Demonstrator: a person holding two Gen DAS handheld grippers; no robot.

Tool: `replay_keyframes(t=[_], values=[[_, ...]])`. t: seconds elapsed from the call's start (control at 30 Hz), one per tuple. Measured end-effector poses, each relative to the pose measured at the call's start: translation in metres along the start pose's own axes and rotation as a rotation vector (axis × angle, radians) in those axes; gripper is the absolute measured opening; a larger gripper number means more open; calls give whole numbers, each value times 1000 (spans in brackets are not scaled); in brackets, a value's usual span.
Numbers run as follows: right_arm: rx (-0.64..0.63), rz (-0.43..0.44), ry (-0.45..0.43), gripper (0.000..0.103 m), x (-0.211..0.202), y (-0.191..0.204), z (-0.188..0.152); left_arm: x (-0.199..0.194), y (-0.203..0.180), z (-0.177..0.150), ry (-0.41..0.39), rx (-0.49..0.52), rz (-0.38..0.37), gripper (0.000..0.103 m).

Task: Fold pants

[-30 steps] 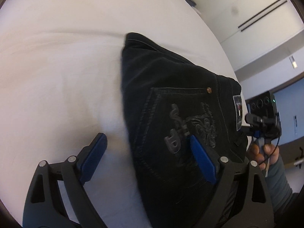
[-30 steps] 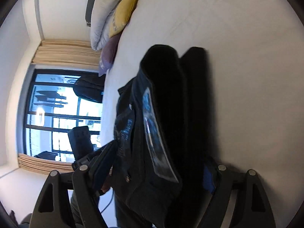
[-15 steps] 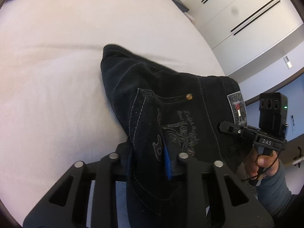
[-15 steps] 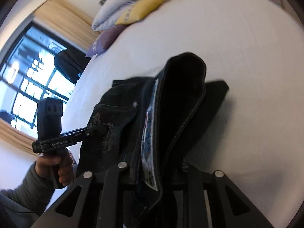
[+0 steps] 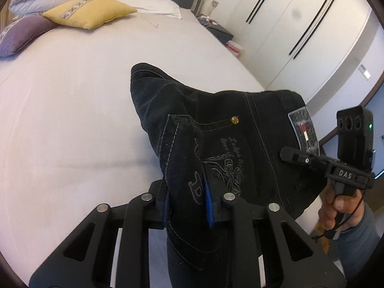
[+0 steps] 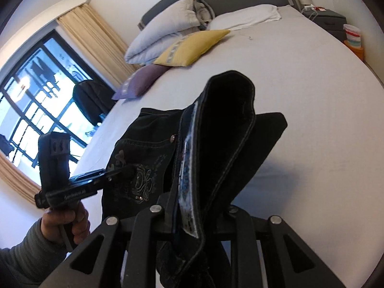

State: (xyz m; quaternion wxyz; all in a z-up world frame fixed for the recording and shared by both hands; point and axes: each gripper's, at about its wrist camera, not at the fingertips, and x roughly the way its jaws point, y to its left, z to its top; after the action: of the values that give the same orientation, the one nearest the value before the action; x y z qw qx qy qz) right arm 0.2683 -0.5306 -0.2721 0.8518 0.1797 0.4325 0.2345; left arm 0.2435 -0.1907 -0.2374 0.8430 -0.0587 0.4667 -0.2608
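Note:
Black denim pants (image 5: 216,129) with an embroidered back pocket and a waistband patch are held up above the white bed (image 5: 72,120). My left gripper (image 5: 187,199) is shut on the pocket-side edge of the pants; its blue pads (image 5: 208,204) pinch the cloth. My right gripper (image 6: 194,213) is shut on the waistband end of the pants (image 6: 228,132), near the patch. The right gripper also shows in the left wrist view (image 5: 291,154), and the left gripper in the right wrist view (image 6: 127,169). The lower legs are hidden.
A yellow cushion (image 5: 88,12), a purple cushion (image 5: 16,33), white pillows (image 5: 148,4) and a folded duvet (image 6: 165,38) lie at the head of the bed. A nightstand (image 6: 328,21) and wardrobe doors (image 5: 300,36) stand on the right. A window (image 6: 36,100) is on the left.
Both grippers have closed on the pants and lifted them off the bed. The views have tilted up toward the headboard.

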Motion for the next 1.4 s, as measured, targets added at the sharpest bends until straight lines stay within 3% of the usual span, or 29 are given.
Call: replay_keyframes(t=[0.17, 0.23, 0.3, 0.37, 0.5, 0.6, 0.7, 0.73, 0.77, 0.9, 1.0, 1.07, 1.1, 1.17, 1.23, 1.33, 1.4], values=[[75, -41, 74, 22, 45, -45, -4, 54, 11, -8, 64, 3, 84, 24], [105, -73, 95, 35, 55, -63, -10, 73, 11, -15, 64, -5, 96, 29], [140, -69, 74, 54, 54, -77, -17, 77, 12, -18, 56, -7, 110, 40], [144, -64, 57, 59, 49, -80, -21, 79, 12, -20, 51, -8, 131, 52], [130, -121, 50, 76, 27, -71, -30, 62, 10, -22, -1, -15, 174, 57], [107, -171, 15, 78, 2, -58, -36, 21, -5, -29, -106, 22, 219, 68], [62, -249, -58, 81, -36, -36, -44, -38, -35, -40, -310, 95, 281, 79], [47, -271, -88, 82, -48, -28, -48, -52, -43, -40, -367, 119, 303, 98], [29, -299, -129, 86, -63, -17, -51, -68, -56, -42, -419, 148, 335, 103], [-37, -374, -315, 102, -116, 26, -59, -143, -109, -67, -675, 236, 484, 103], [-75, -328, -498, 103, -161, 59, -69, -185, -143, -91, -795, 275, 590, 103], [-95, -312, -594, 103, -189, 77, -75, -202, -155, -103, -803, 258, 608, 103], [-106, -334, -632, 103, -199, 85, -78, -208, -159, -106, -766, 228, 612, 103], [-140, -428, -708, 103, -219, 104, -83, -221, -155, -109, -708, 211, 550, 103], [-197, -452, -816, 103, -241, 124, -97, -228, -153, -113, -660, 182, 516, 103], [-242, -484, -791, 103, -253, 142, -99, -231, -146, -114, -577, 99, 501, 103], [-223, -570, -722, 103, -249, 150, -98, -228, -139, -113, -491, 36, 493, 103]])
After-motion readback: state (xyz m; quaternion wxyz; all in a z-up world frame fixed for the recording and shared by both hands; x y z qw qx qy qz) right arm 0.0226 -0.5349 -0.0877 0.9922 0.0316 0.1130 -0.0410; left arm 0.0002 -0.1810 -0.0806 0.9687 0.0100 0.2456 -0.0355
